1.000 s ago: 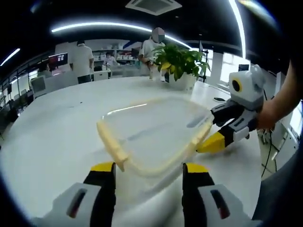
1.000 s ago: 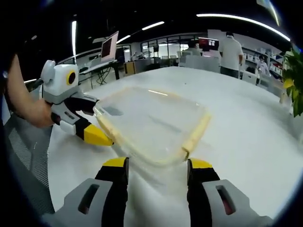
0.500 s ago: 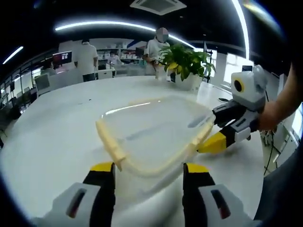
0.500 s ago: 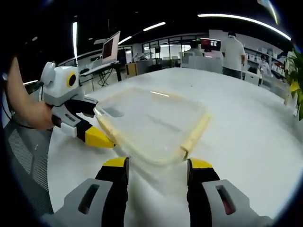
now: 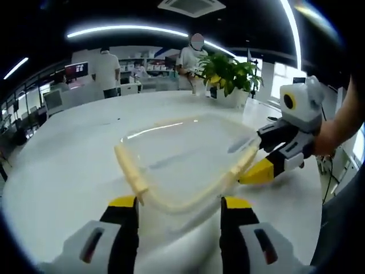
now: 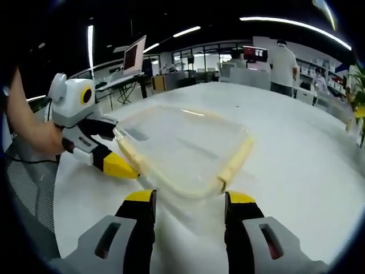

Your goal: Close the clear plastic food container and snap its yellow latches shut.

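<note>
Lid point(image 5: 185, 160) seated on clear food container point(image 6: 185, 151), unmoved on tabletop point(image 5: 63, 171) since previous frames. Yellow latches point(image 5: 132, 174) unsnapped. Left tool point(image 5: 178, 206) and right tool point(image 6: 188, 202) open, empty, stationed at opposite sides.

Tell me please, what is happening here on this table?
A person holds a gripper in each hand over a white table. Between them sits a clear plastic container with its lid on and pale yellow latches along its sides. The left gripper is open, just short of the near edge. The right gripper is also open, facing the container from the opposite side.
</note>
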